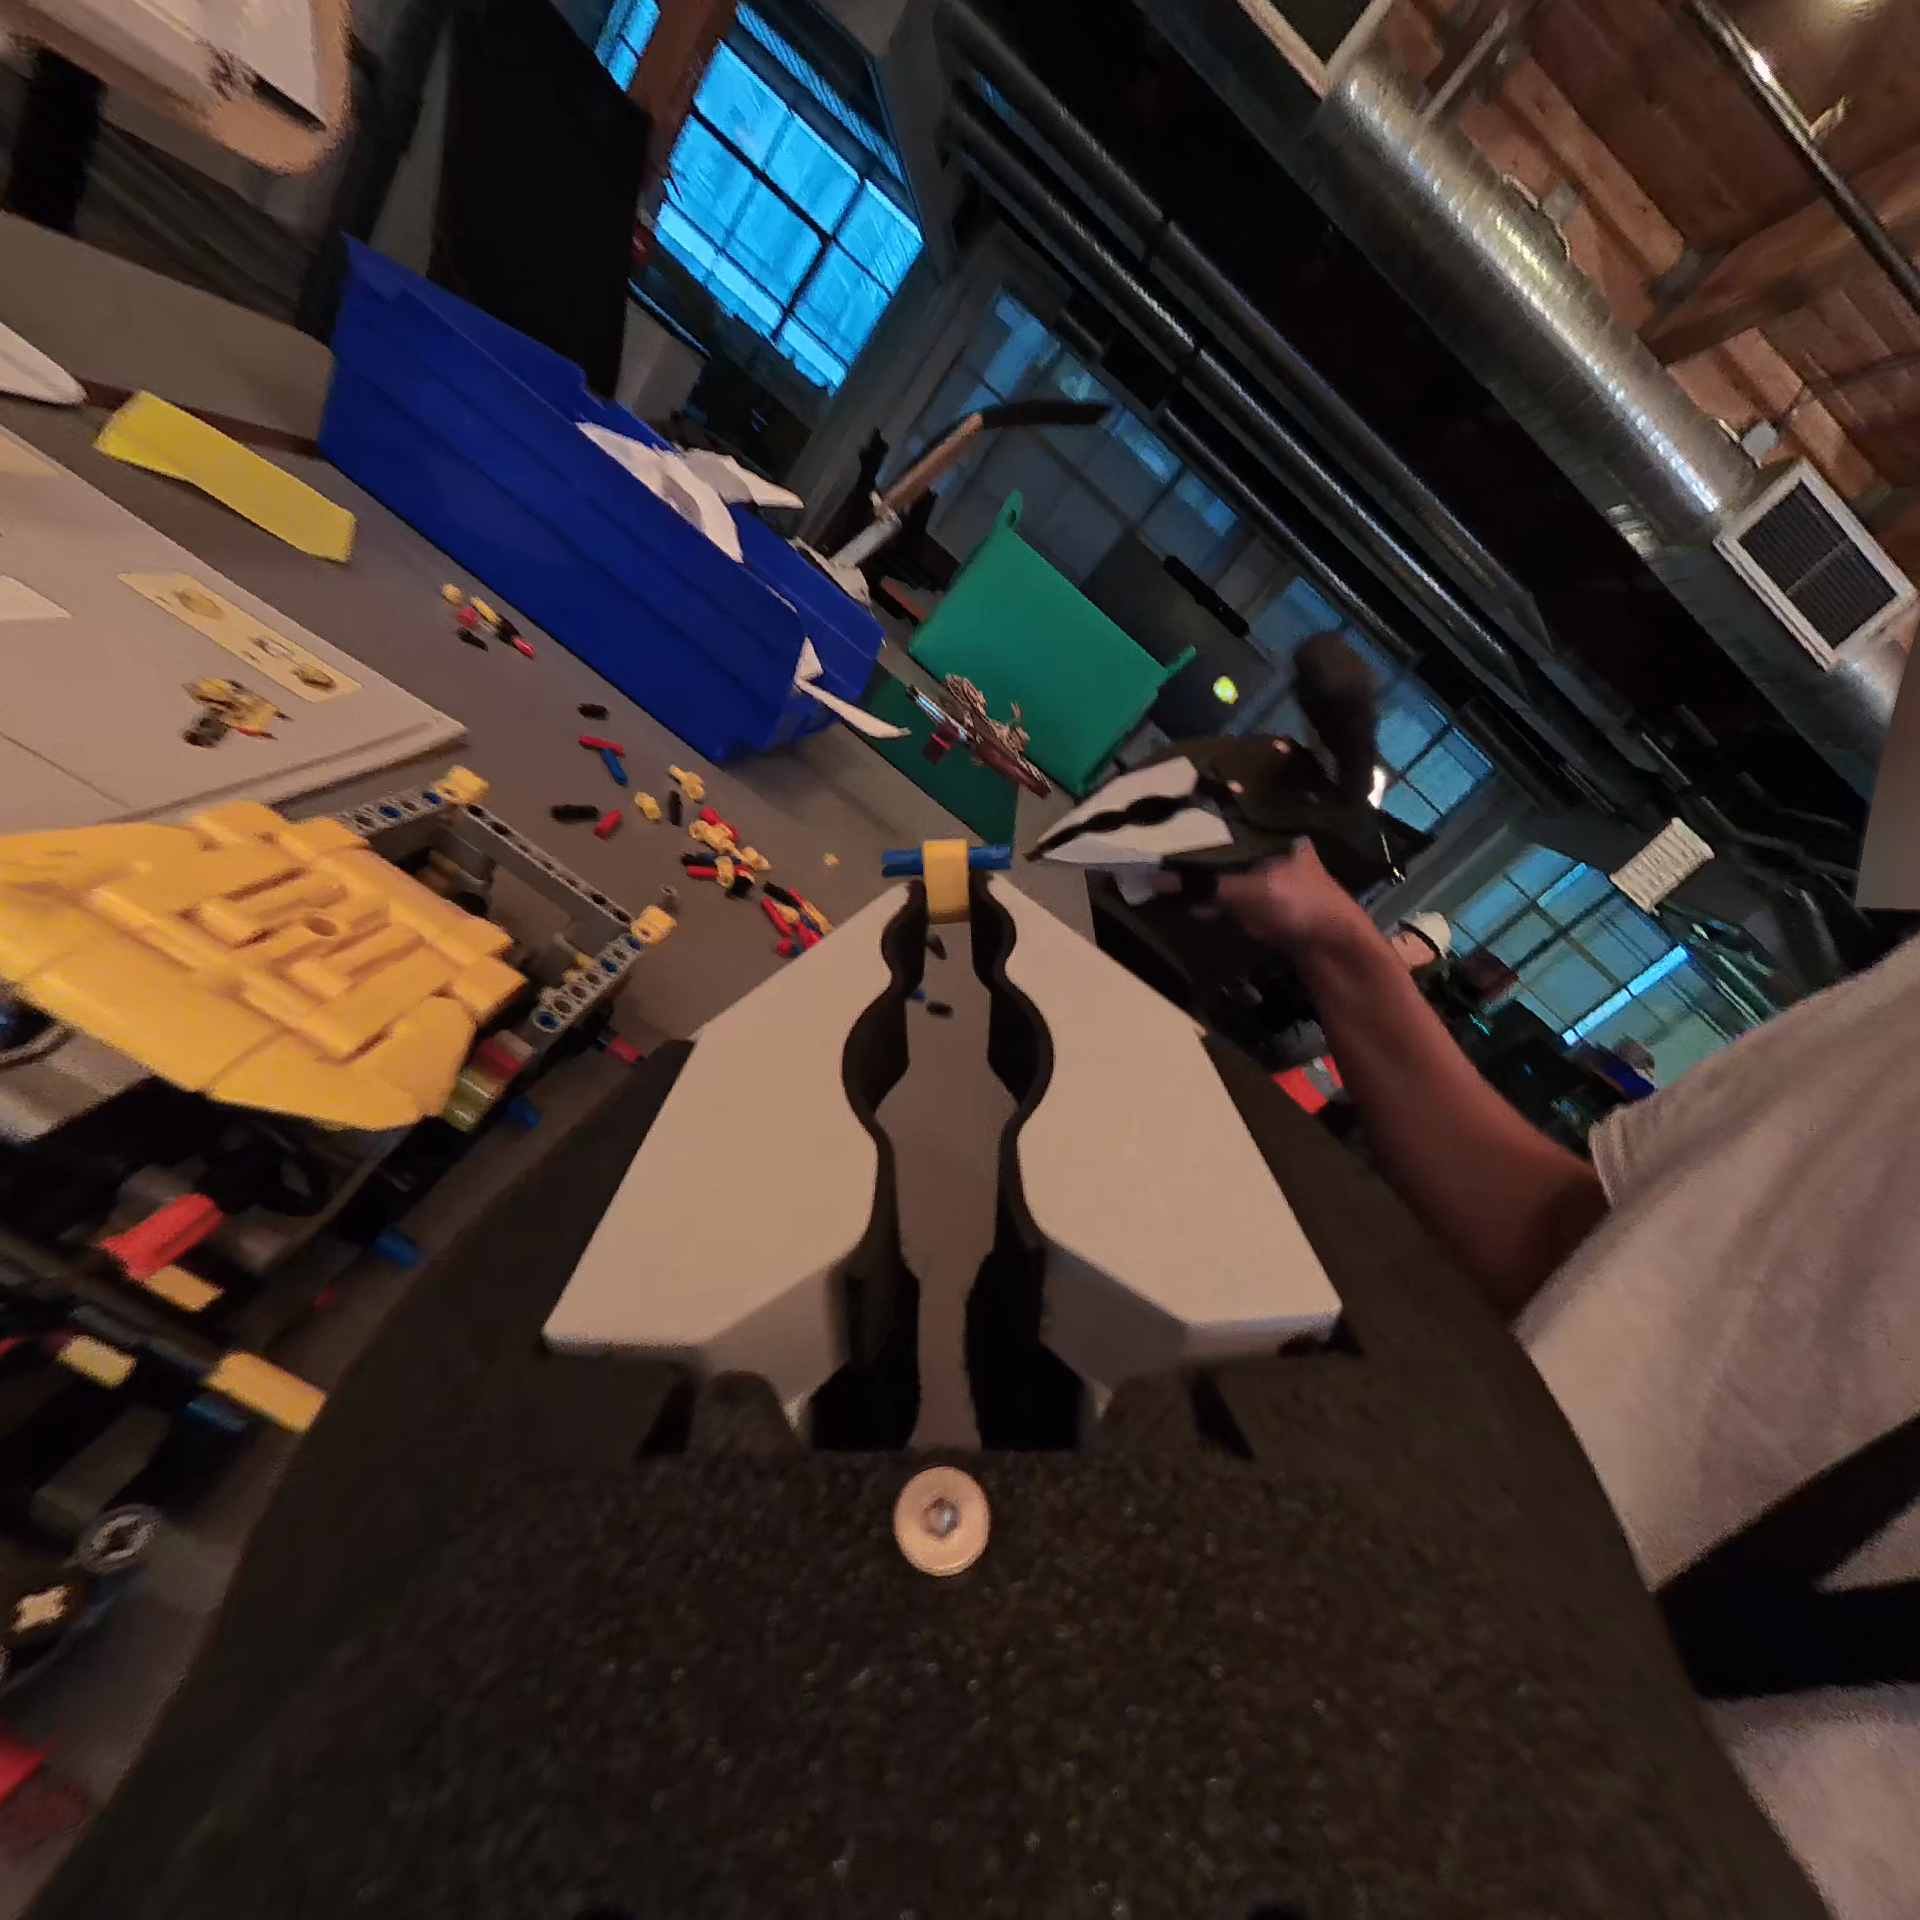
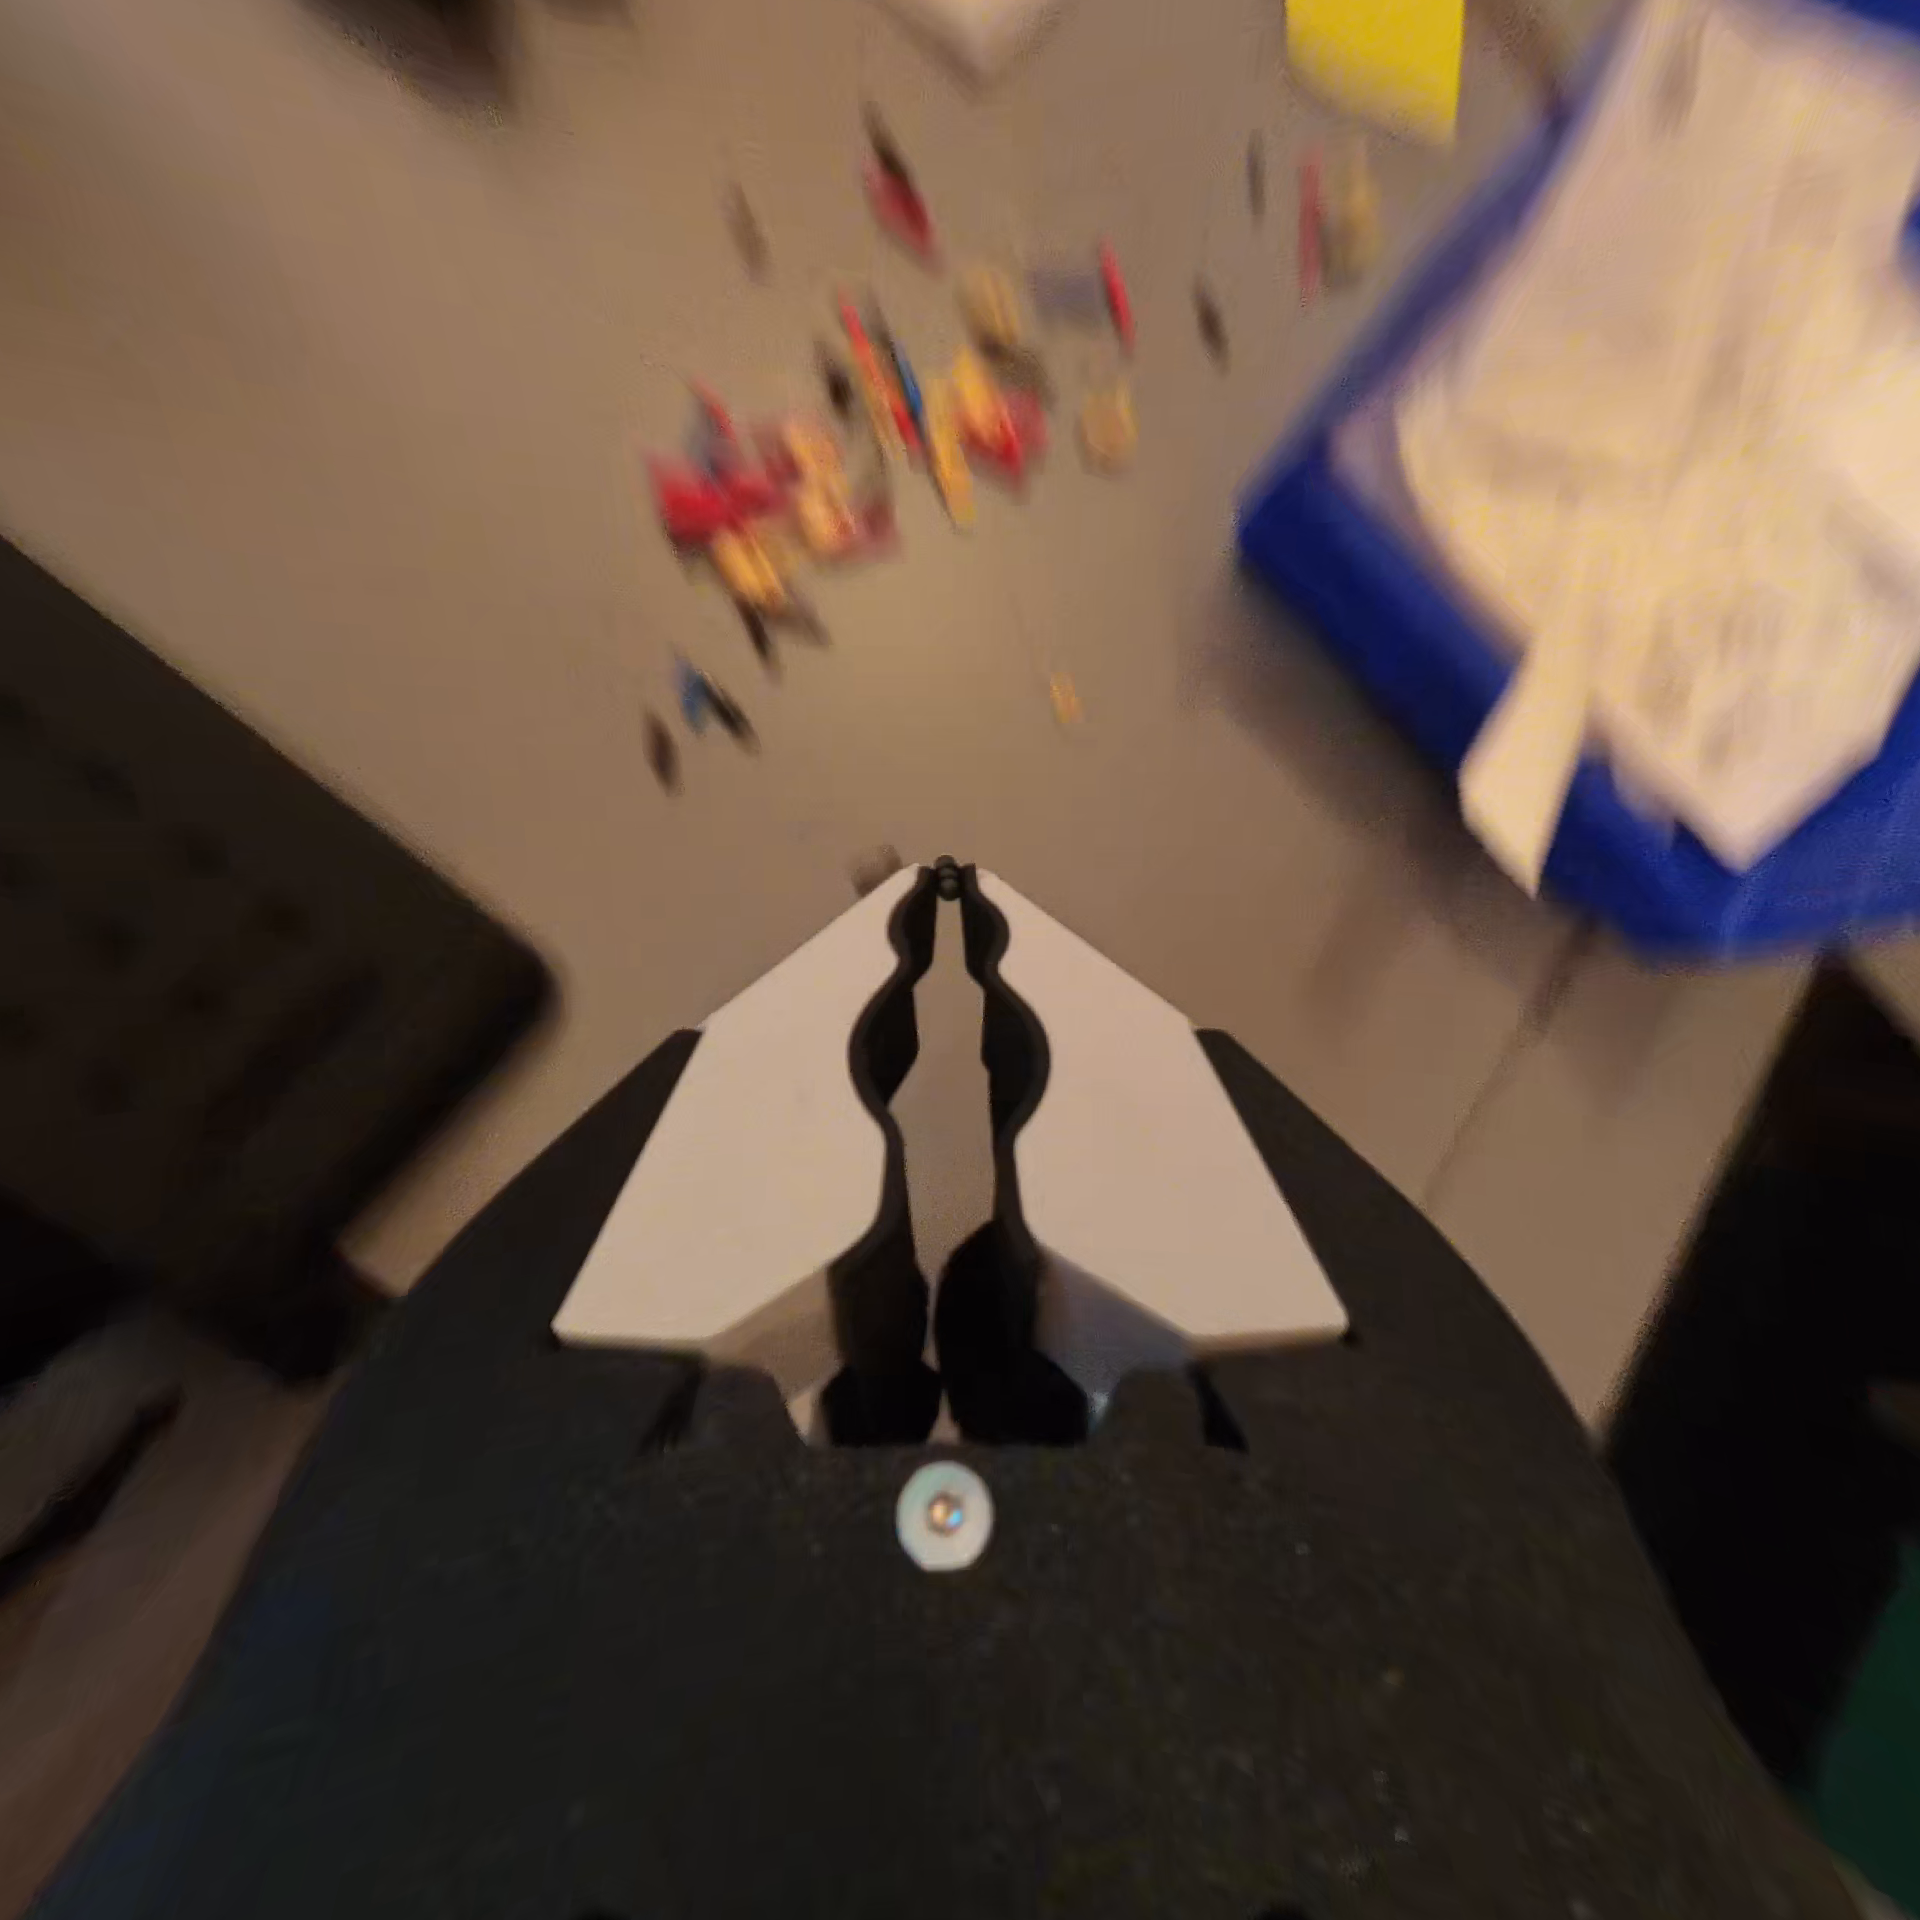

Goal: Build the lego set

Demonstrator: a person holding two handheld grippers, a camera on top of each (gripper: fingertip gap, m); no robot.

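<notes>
My left gripper (image 1: 945,883) is shut on a small yellow connector with a blue pin through it (image 1: 945,871), held up above the table. The part-built yellow and grey model (image 1: 312,956) lies to its left. The right gripper shows in the left wrist view (image 1: 1049,852) just right of the held piece, in a person's hand. In the blurred right wrist view my right gripper (image 2: 945,881) is shut on a tiny black pin (image 2: 947,876) above the grey table. Loose red, yellow, blue and black pieces (image 2: 862,436) lie beyond it; they also show in the left wrist view (image 1: 717,831).
A blue bin (image 1: 582,561) with white paper bags stands behind the loose pieces and at the right in the right wrist view (image 2: 1455,623). An instruction booklet (image 1: 208,675) lies at the left. A green bin (image 1: 1039,644) stands farther back. A person's arm (image 1: 1403,1060) reaches in from the right.
</notes>
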